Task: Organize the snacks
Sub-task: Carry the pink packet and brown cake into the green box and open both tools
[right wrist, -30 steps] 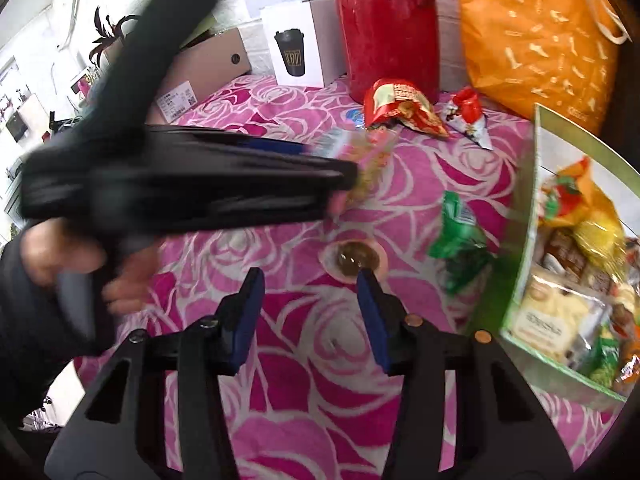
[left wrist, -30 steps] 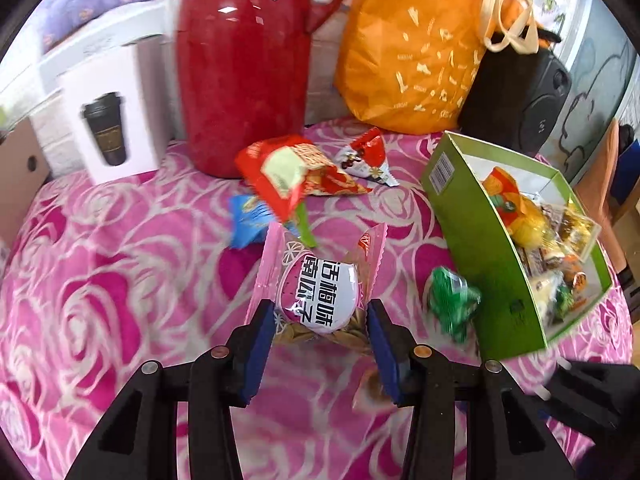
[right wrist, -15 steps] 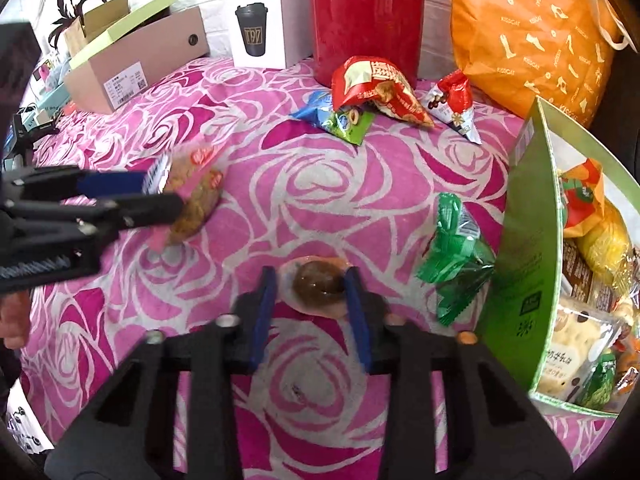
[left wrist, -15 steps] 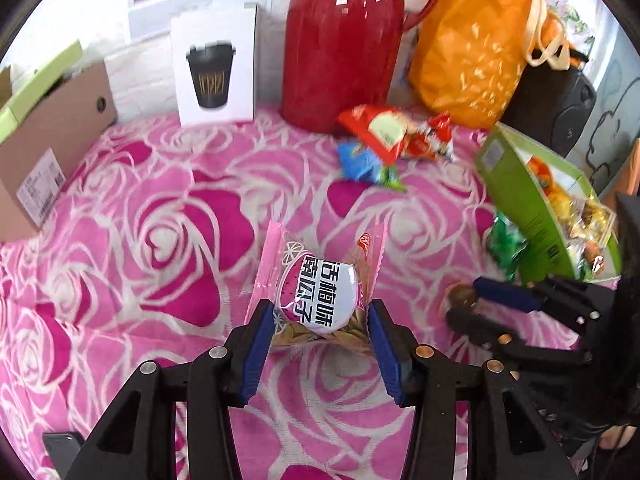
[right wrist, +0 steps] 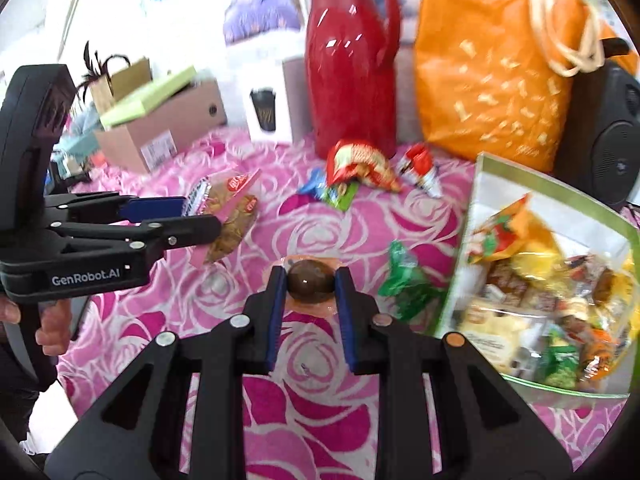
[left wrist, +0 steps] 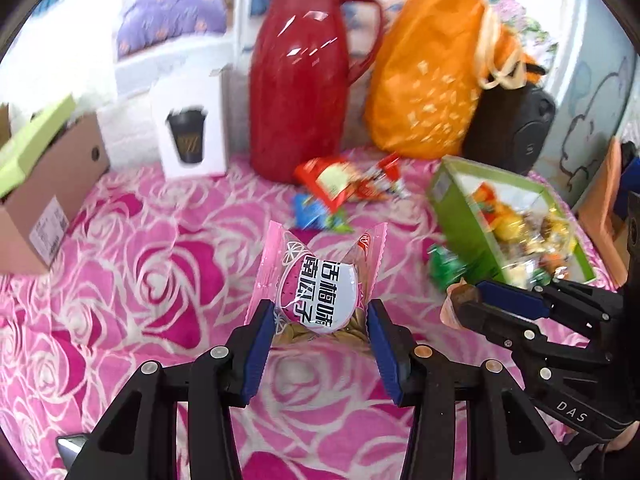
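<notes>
A: Left wrist view first. What are you working on?

B: A table under a pink rose-print cloth (left wrist: 132,264). It's a cluttered room, with purple bedding blurred at the back.

A: What's around you?

B: A red thermos jug (left wrist: 302,76), an orange bag (left wrist: 428,76), a black speaker (left wrist: 516,132), a white box with a cup picture (left wrist: 190,128) and a cardboard box (left wrist: 48,196) line the far edge. A red snack packet (left wrist: 332,182) and a blue-green one (left wrist: 316,216) lie in front of the jug. The green snack box (left wrist: 452,208), already full of packets, sits on your right, and a green wrapper (right wrist: 404,280) lies just beside its near wall.

A: And the left gripper (left wrist: 320,320)?

B: It's pinching the pink seed packet (left wrist: 320,280), which stands upright between the blue pads, off the cloth.

A: The right gripper (right wrist: 310,284)?

B: Right wrist view shows it clamped on a brown round snack in clear wrap (right wrist: 310,280), both pads touching its sides. The snack box is well to its right. Your left tool crosses the left of that frame, with your hand (right wrist: 50,324) on the handle.
</notes>
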`<action>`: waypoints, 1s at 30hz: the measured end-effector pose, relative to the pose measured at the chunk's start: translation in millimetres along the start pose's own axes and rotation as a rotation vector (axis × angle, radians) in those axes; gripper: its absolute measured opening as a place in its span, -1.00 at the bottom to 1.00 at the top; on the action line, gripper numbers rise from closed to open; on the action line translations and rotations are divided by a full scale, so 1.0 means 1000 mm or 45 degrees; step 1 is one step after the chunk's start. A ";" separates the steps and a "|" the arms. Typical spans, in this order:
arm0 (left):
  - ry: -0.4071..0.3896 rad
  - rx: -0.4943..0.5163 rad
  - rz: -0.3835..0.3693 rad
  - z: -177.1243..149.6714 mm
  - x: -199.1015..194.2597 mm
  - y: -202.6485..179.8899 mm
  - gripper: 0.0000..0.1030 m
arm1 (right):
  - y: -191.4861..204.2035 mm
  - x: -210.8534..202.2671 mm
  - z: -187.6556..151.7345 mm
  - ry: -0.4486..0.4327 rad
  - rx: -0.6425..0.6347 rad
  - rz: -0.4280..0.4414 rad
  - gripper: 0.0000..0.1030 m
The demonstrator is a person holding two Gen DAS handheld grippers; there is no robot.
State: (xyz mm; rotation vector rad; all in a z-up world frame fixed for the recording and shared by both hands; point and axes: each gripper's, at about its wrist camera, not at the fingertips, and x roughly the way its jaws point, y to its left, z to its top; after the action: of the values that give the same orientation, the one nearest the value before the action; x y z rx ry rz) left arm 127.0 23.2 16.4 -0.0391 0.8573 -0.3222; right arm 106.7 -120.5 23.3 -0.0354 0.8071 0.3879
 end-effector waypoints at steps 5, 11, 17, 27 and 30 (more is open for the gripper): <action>-0.069 0.073 -0.083 0.018 -0.019 -0.041 -0.07 | -0.027 -0.043 -0.005 -0.112 0.073 -0.066 -0.48; -0.094 0.181 -0.199 0.036 -0.018 -0.100 -0.07 | -0.083 -0.086 -0.023 -0.186 0.204 -0.229 -0.48; -0.068 0.294 -0.295 0.045 0.004 -0.165 -0.07 | -0.138 -0.117 -0.051 -0.196 0.363 -0.389 -0.48; 0.005 0.394 -0.282 0.038 0.059 -0.223 -0.07 | -0.174 -0.111 -0.067 -0.173 0.442 -0.438 -0.47; 0.012 0.381 -0.259 0.037 0.068 -0.219 -0.04 | -0.179 -0.100 -0.065 -0.160 0.432 -0.439 -0.44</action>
State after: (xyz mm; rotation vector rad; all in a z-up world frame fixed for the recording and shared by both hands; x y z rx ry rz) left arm 138.3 -208.5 26.5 0.1542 0.8085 -0.6396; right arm 61.6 -330.7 28.2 0.1634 0.7176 -0.0752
